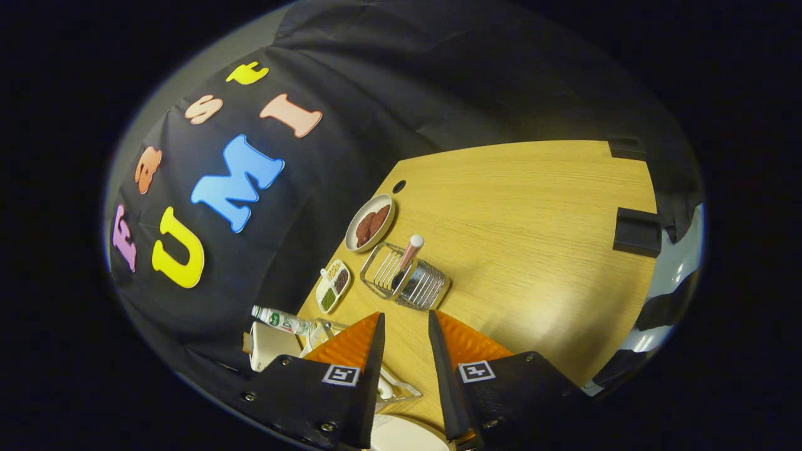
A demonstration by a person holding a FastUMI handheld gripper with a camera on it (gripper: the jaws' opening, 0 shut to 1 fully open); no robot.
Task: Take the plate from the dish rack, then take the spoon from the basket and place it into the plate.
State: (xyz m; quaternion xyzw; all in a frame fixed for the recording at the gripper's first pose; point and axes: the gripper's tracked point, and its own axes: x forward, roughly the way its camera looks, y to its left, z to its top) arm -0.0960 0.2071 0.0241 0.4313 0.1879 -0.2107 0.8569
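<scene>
Hovering gripper — fingers parted, empty — basket just ahead, bare table beyond.

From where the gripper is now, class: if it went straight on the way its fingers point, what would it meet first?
Probably the wire basket holding the spoon, just ahead of the open gripper; only bare table lies between. Depth is uncertain.

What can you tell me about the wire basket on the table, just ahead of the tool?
The wire basket is a small open holder of thin shiny metal rods, set side by side like bars. It stands on the wooden table, just beyond the open tool and apart from its fingers. A spoon leans in it, its pale rounded handle end sticking out above. A plate of dark food lies just beyond it.
</scene>
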